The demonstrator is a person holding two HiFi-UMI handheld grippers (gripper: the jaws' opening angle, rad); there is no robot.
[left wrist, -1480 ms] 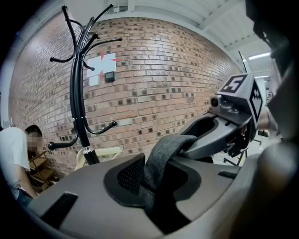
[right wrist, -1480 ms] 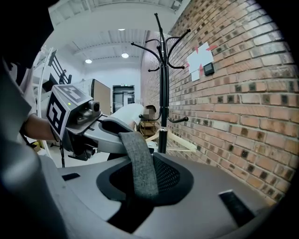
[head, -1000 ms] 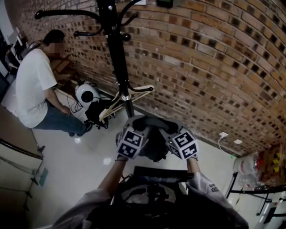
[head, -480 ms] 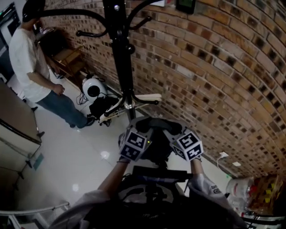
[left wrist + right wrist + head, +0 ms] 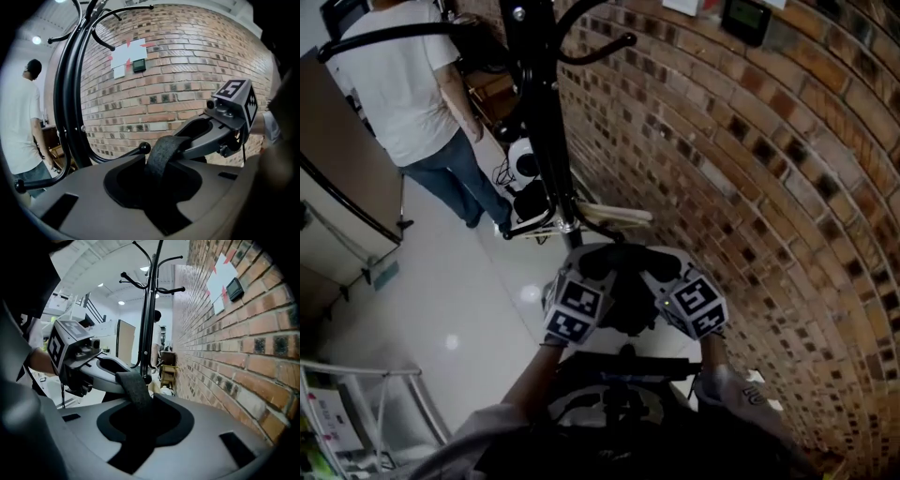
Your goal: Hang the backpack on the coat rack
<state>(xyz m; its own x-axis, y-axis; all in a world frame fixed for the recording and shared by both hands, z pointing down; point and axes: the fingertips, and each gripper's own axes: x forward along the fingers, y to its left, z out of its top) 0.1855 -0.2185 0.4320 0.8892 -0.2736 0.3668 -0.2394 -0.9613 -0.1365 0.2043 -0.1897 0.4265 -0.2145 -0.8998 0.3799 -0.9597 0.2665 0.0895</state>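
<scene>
- Left gripper and right gripper: jaws partly closed, each clamped on the black webbing carry strap; grip unchanged.
- Dark backpack hangs beneath them, just before the black metal coat rack, as before.
- Person in a white shirt, earlier crouched left of the rack, now stands.

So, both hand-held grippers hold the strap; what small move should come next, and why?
Probably raise the left hand-held gripper and the right hand-held gripper together toward a hook of the coat rack. Both are shut on the backpack strap, which spans between them; the hooks stand higher ahead, and the strap is on none yet.
</scene>
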